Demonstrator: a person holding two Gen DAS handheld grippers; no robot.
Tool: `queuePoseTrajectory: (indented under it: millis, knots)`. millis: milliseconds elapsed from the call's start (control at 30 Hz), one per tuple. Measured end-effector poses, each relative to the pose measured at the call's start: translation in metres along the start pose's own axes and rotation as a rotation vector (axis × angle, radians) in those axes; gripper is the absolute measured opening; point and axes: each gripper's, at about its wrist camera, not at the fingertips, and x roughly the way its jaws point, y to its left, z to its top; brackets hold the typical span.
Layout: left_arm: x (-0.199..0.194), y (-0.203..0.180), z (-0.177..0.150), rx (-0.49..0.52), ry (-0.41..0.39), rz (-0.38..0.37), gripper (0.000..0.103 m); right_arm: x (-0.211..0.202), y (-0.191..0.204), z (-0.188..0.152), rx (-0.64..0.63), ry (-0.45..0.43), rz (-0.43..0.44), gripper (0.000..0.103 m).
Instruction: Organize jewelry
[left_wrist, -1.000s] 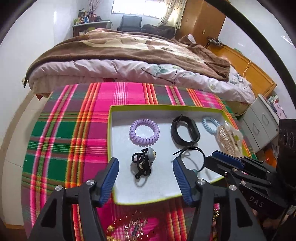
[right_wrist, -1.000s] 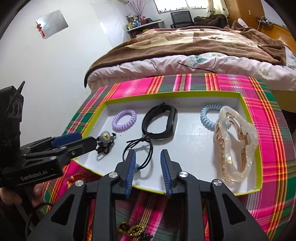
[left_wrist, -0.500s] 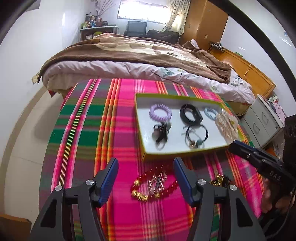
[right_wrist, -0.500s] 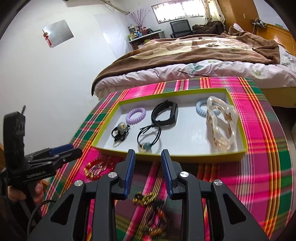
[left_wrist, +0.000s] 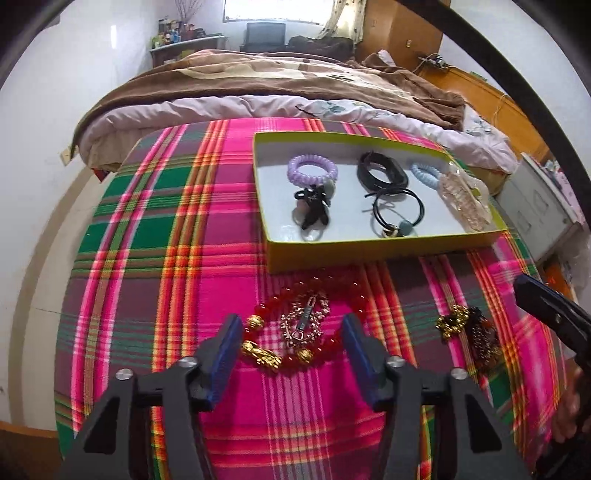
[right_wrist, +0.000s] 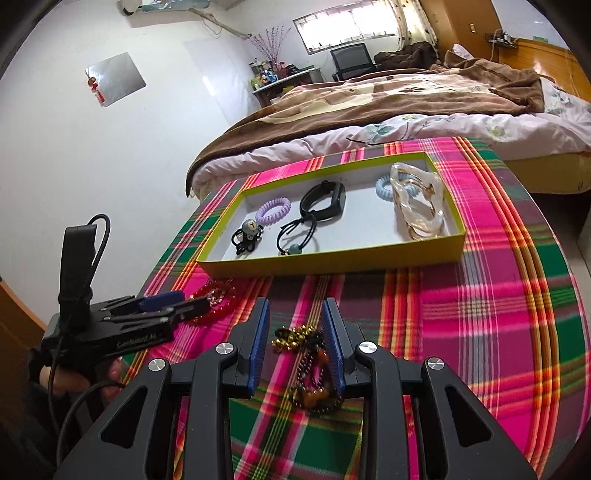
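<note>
Item 1, left gripper: a second earlier it hung over the tray; I had since pulled it back to the cloth. Jaws wide open, empty, set either side of the red bracelet, not touching that I could tell.

Item 2, tray: two coil ties, black band, elastics and clear clip already inside, unchanged.

Item 3, right gripper: also withdrawn from the tray. Jaws parted, narrower, flanking the dark bead pile; contact unclear.

Judgement: tray items done; loose bracelet and beads in front of the tray came next.
</note>
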Motion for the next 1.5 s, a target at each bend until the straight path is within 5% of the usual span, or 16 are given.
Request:
queuePoseTrajectory:
  millis: [400, 933, 1000, 1233, 1300, 1500]
  knots:
    - [0.005, -0.021, 0.003, 0.081, 0.005, 0.042, 0.03, -0.005, -0.007, -0.001, 0.02, -0.018, 0.017, 0.03]
    - [0.017, -0.03, 0.006, 0.133, 0.025, 0.067, 0.026, -0.006, -0.021, -0.014, 0.018, 0.017, -0.044, 0.03]
    - [0.014, -0.028, 0.005, 0.124, 0.018, 0.057, 0.018, -0.008, -0.025, -0.018, 0.023, 0.024, -0.054, 0.03]
    - [-0.002, -0.024, 0.006, 0.091, -0.015, 0.015, 0.018, -0.009, -0.028, -0.032, 0.0, 0.06, -0.079, 0.03]
    - [-0.007, -0.021, 0.005, 0.073, -0.02, -0.014, 0.0, -0.006, -0.025, -0.034, -0.024, 0.076, -0.084, 0.03]
    - [-0.026, -0.015, 0.001, 0.04, -0.046, -0.057, 0.0, 0.004, -0.016, -0.036, -0.064, 0.098, -0.09, 0.03]
